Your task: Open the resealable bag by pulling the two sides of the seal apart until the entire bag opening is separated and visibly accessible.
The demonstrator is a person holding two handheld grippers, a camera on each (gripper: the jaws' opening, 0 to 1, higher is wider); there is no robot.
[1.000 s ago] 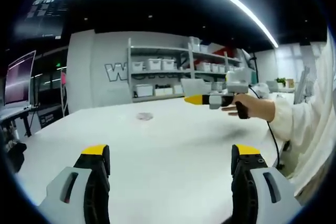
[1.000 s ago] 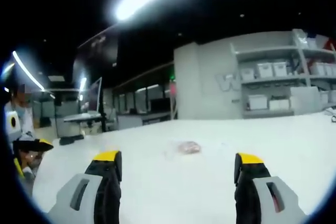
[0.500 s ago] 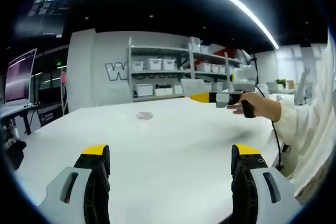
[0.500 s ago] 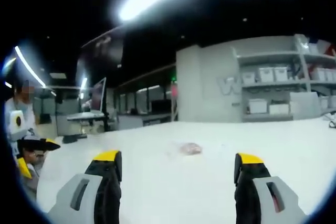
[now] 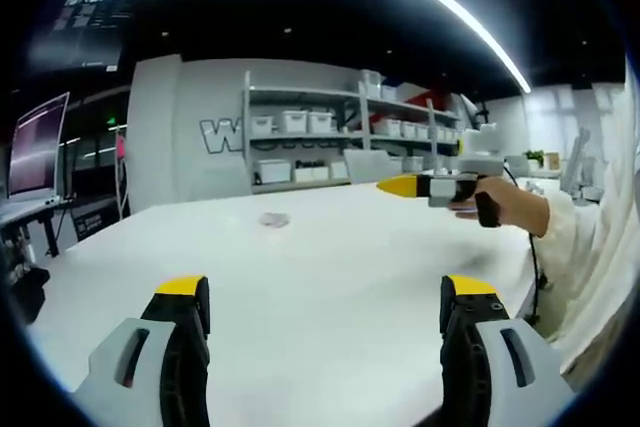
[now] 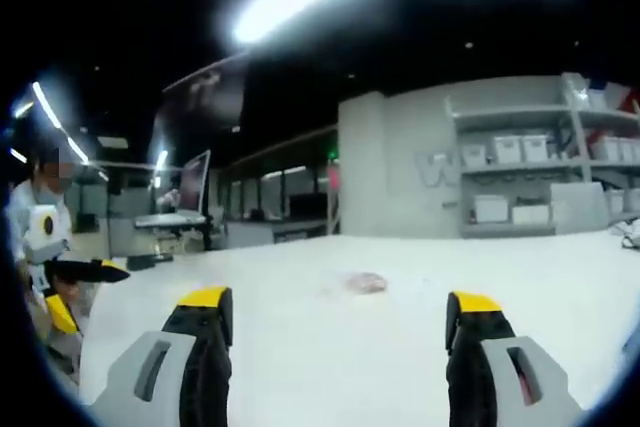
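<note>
You have not started the real work yet, judging by how things lie. The resealable bag (image 5: 274, 219) sits untouched on the white desk (image 5: 330, 277), out toward its far edge and well ahead of both tools; in the right gripper view the same bag (image 6: 364, 282) shows as a small, pale pinkish, crumpled shape, too small to tell whether its seal is closed or which way the opening faces. Nothing is touching it.

Your left gripper (image 5: 322, 297) is released, its yellow-tipped jaws standing wide apart over bare desk with nothing between them. Your right gripper (image 6: 338, 312) is likewise released and empty, jaws spread, aimed roughly at the bag from further off. In the left gripper view the right gripper appears in your hand (image 5: 510, 209) above the desk's right side, well short of the bag.

So everything is left: bring both tools in to the bag, take one side of the seal in each, and pull them apart along the whole opening.

As for writing, a large pale "W" (image 5: 214, 136) begins a word on the grey wall behind the shelving (image 5: 340, 137); the rest is hidden by the shelves. A dark poster (image 5: 85, 22) high up carries text too blurred to read.
</note>
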